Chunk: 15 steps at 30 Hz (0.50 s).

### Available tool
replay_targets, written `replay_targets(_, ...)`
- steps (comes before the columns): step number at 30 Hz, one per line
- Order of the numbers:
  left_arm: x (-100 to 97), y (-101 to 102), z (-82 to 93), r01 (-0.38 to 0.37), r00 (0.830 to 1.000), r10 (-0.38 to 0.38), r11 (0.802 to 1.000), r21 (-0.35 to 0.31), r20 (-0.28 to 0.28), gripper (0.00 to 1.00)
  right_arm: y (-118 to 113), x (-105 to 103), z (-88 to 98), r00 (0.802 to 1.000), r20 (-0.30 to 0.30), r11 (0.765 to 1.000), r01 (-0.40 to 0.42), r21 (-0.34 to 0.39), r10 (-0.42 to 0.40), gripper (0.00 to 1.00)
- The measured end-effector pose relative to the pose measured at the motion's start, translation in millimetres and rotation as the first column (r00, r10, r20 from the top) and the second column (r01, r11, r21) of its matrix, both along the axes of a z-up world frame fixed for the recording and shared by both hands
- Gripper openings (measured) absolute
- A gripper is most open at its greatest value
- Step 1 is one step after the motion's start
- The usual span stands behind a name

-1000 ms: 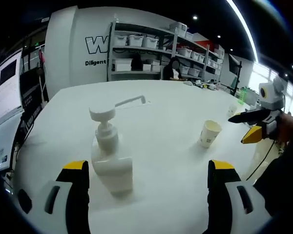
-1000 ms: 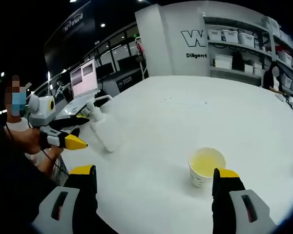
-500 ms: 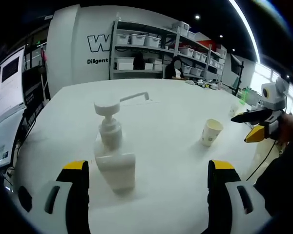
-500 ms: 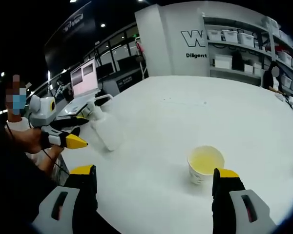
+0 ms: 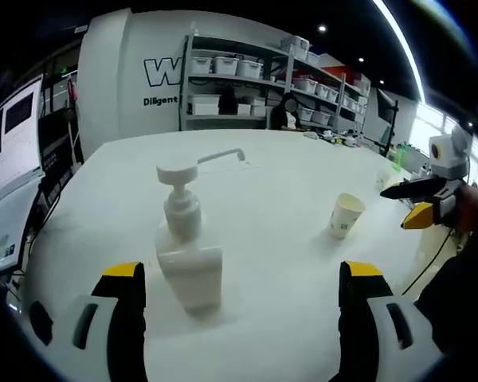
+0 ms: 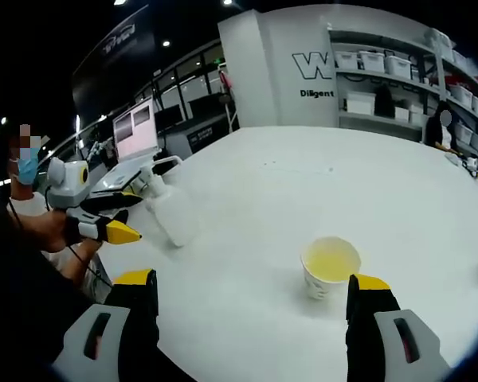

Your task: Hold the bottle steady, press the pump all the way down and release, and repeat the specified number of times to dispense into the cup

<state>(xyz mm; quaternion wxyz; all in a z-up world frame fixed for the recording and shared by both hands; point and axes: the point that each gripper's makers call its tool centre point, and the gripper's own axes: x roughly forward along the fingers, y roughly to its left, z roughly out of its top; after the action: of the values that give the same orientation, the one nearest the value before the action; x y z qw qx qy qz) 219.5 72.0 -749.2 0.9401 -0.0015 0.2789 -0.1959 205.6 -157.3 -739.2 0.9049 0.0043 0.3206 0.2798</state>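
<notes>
Left gripper (image 5: 243,318): jaws spread wide, holding nothing; black fingers with yellow tips.

White plastic pump bottle (image 5: 189,253): upright on the white table (image 5: 279,239), just ahead of the left gripper and nearer its left finger, not between the jaws. Over the last second it has drawn slightly nearer and more central in the left gripper view; this reads as the camera easing in, not the bottle moving. Pump head raised, spout pointing away to the right.

Pale paper cup (image 5: 345,216): ahead and right of the left gripper, well apart from the bottle and not under the spout.

Right gripper (image 6: 251,318): jaws likewise wide apart and empty. The paper cup (image 6: 329,267) stands just ahead, between the jaw lines, yellowish inside; it has crept a little leftward in this view.

Judgement: both grippers are closing in. Bottle not yet held, pump not yet pressed; the cup probably needs placing beneath the spout first.

Far: shelving with white bins.
</notes>
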Motion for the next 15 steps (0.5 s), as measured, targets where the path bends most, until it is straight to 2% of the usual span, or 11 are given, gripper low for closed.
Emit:
replay_targets(6, 1.6, 9, -1.3, -0.027, 1.0, 0.027, 1.0, 0.001, 0.007, 0.99, -3, 1, 5.5, 1.0, 0.014, 1.0, 0.009, 0.005, -0.009, 0.99)
replay_targets(13, 11.1, 8, -2.4, -0.046, 0.999, 0.046, 0.999, 0.003, 0.013, 0.99, -2, 6, 15.9, 0.999, 0.036, 1.0, 0.002, 0.01, -0.003, 0.99)
replay_targets(15, 13.1, 10, -7.3, -0.059, 0.998, 0.059, 0.998, 0.033, 0.001, 0.97, -1, 6, 17.0, 0.999, 0.038, 1.0, -0.004, 0.008, 0.003, 0.99)
